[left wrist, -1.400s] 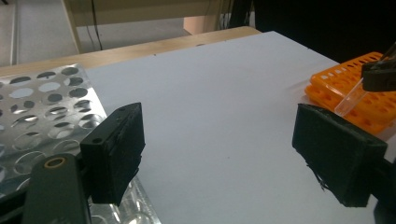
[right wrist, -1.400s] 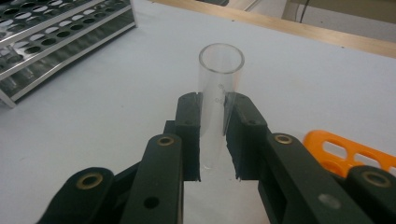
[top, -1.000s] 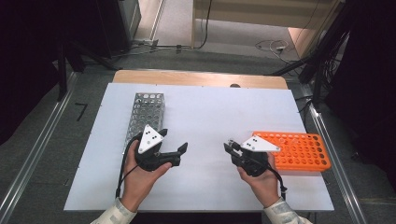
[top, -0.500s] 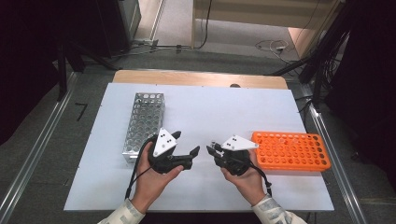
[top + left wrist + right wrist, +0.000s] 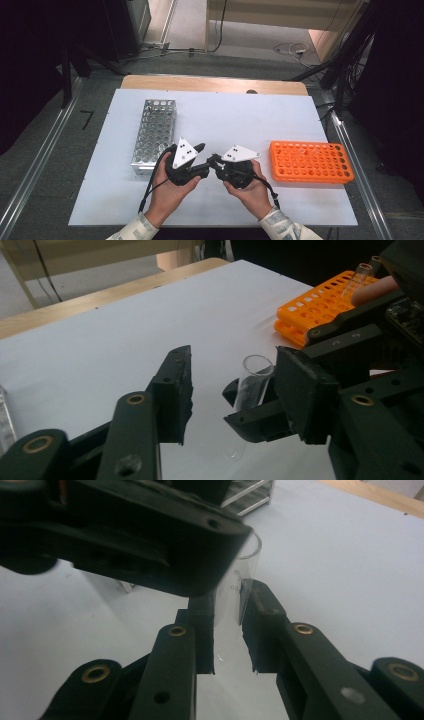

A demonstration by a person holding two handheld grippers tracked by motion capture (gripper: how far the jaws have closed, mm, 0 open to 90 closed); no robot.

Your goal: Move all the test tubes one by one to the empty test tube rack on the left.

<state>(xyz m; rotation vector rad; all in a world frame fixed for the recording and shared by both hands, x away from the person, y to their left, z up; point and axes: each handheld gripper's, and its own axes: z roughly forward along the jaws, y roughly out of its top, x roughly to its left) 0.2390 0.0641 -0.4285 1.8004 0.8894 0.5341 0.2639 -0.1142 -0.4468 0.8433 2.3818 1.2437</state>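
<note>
Handover of a clear glass tube (image 5: 235, 597) in midair over the white bench (image 5: 240, 120), between the metal rack (image 5: 152, 134) on one side and the orange rack (image 5: 311, 161) on the other. Right tool (image 5: 229, 630) clamped on the tube's lower part, open mouth pointing up. Left tool (image 5: 235, 390) partly closed, having just been closing, with one pad beside the tube and the other visibly apart from it, so not yet gripping. To do this step well: hold the right hand steady, bring the left pads square onto the tube just under its rim, clear of the right pads, and close gently until both faces bear evenly on the glass. Avoid any twist or pull while both tools touch it, since thin glass could slip or crack. Release the right grip only after the left one looks firm, then draw the tools apart along a straight line, keeping the tube upright. A second tube (image 5: 361, 275) standing in the orange rack.
</note>
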